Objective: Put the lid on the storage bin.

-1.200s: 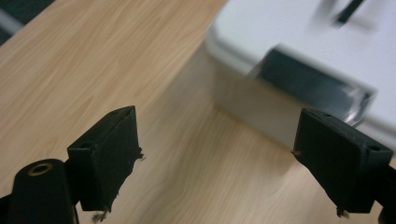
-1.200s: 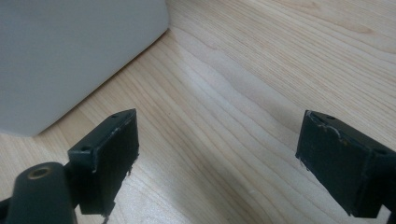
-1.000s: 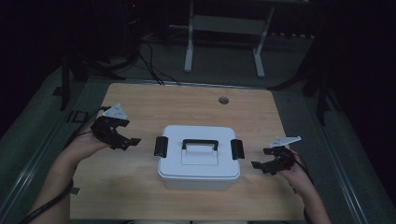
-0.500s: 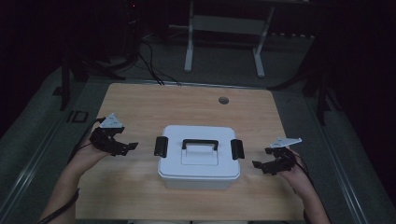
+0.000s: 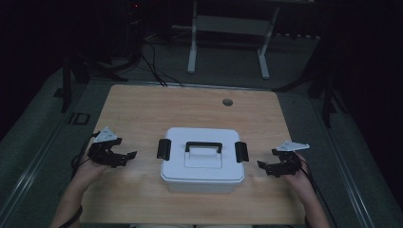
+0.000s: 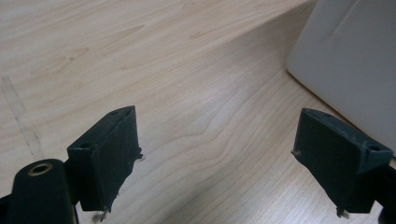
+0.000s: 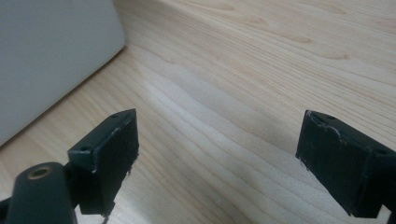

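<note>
A white lidded box with a black handle and a black latch on each side stands in the middle of the wooden table. My left gripper is low over the table left of the box, open, with nothing between its jaws. A corner of the box lies ahead of it to the right. My right gripper is open to the right of the box, also holding nothing, with the box wall at its upper left.
A round cable hole sits near the table's far edge. Beyond the table are a white metal stand, cables on the dark floor, and dark frame legs at both sides. Bare wood surrounds the box.
My left gripper has come down and toward the near-left of the table, ending low beside the box. The right gripper and the box have stayed put.
</note>
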A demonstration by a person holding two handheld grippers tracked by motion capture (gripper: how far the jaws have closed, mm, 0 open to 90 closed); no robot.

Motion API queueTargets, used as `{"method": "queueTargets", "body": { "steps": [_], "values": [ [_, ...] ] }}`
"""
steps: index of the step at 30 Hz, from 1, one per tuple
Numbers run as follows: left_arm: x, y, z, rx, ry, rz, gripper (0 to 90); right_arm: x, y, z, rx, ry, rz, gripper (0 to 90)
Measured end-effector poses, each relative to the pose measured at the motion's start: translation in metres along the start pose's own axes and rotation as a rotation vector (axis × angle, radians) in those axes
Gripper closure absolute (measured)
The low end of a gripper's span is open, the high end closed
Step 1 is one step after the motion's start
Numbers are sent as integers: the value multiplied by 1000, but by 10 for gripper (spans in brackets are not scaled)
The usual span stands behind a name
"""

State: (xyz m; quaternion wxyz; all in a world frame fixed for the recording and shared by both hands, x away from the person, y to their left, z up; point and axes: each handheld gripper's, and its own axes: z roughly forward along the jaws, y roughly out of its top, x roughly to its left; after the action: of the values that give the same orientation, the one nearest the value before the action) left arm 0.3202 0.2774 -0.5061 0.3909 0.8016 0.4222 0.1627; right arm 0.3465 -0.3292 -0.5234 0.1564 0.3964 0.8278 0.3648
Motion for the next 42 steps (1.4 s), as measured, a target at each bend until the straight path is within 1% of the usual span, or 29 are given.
{"method": "queueTargets", "body": {
  "steps": [3, 5, 6, 7, 8, 10, 12, 13, 15, 16, 18, 20, 21, 23, 24, 26, 28, 30, 32, 33, 35, 36, 37, 39, 40, 41, 42],
  "values": [
    [1, -10, 0, -16, 23, -14, 142, 0, -2, 2, -15, -25, 12, 125],
    [2, -16, 0, -18, 33, -29, 142, -2, -3, 3, -24, -36, 30, 124],
    [3, -19, 0, -15, 50, -27, 142, -2, -4, 3, -27, -43, 38, 123],
    [3, -22, 0, -24, 65, -30, 142, -3, -4, 4, -31, -49, 40, 123],
    [4, -25, -1, -29, 65, -41, 142, -3, -6, 5, -25, -51, 52, 123],
    [7, -31, -2, -40, 70, -65, 142, -3, -6, 6, -24, -58, 48, 123],
    [8, -35, -3, -35, 91, -64, 142, -3, -8, 8, -16, -61, 52, 123],
    [8, -36, -3, -36, 95, -67, 142, -3, -10, 8, -13, -65, 55, 123],
    [8, -40, -4, -35, 111, -72, 142, -3, -11, 9, -17, -75, 65, 123],
    [9, -42, -4, -38, 113, -75, 142, -4, -12, 9, -23, -83, 76, 123],
    [8, -47, -6, -49, 143, -81, 142, -4, -14, 10, -34, -104, 94, 123],
    [9, -51, -8, -74, 157, -103, 142, -4, -16, 11, -47, -125, 99, 123],
    [10, -53, -8, -81, 171, -118, 142, -3, -16, 11, -61, -140, 102, 123],
    [9, -56, -9, -90, 183, -135, 142, -4, -18, 11, -83, -165, 121, 123],
    [9, -58, -8, -88, 189, -145, 142, -4, -19, 11, -107, -184, 135, 123],
    [8, -62, -8, -89, 197, -143, 142, -4, -20, 11, -114, -191, 142, 123],
    [7, -64, -9, -94, 191, -147, 142, -4, -21, 11, -119, -210, 143, 123],
    [6, -65, -10, -94, 207, -149, 141, -4, -22, 11, -130, -219, 151, 123],
    [6, -65, -13, -115, 218, -161, 141, -4, -23, 11, -147, -239, 156, 123],
    [6, -66, -15, -121, 233, -167, 141, -3, -24, 11, -155, -250, 157, 122],
    [5, -68, -16, -121, 239, -170, 141, -3, -25, 10, -159, -261, 163, 123],
    [5, -69, -17, -119, 239, -167, 142, -3, -25, 10, -158, -263, 164, 122],
    [5, -70, -17, -116, 230, -165, 141, -3, -25, 10, -159, -261, 163, 123],
    [3, -72, -17, -104, 241, -151, 141, -3, -26, 9, -164, -270, 165, 123],
    [3, -72, -17, -104, 241, -151, 141, -3, -26, 9, -164, -270, 165, 123],
    [0, -73, -19, -114, 250, -150, 141, -3, -26, 8, -170, -272, 168, 122],
    [0, -74, -19, -114, 255, -148, 141, -3, -28, 7, -183, -281, 176, 123]
  ]
}}
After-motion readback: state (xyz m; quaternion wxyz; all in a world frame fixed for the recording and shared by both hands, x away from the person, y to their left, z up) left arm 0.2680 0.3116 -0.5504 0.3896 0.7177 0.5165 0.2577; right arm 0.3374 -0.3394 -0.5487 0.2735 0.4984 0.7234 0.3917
